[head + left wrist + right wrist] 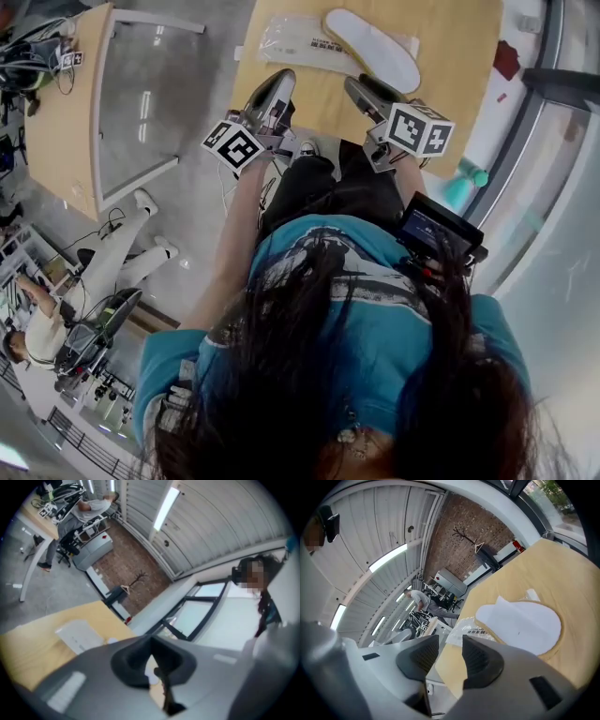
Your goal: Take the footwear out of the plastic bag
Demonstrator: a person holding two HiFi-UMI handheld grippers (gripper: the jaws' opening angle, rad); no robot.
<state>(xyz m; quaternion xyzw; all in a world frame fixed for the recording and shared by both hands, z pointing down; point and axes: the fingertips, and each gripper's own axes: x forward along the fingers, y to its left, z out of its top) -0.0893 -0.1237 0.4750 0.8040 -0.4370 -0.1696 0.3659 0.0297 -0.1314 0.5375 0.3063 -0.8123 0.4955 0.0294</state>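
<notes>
A flat white slipper point(373, 49) lies on the wooden counter point(459, 75), overlapping the clear plastic bag point(295, 39). Both grippers hover over the counter's near edge. The left gripper point(274, 94) has its jaws pressed together and empty, while the right gripper point(370, 94) has its jaws partly apart, holding nothing.

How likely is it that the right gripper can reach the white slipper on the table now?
Probably yes: the right gripper is open and empty, and the white slipper lies uncovered on the table ahead.

Head view overhead; others low, seemingly sharing table point(464, 52)
</notes>
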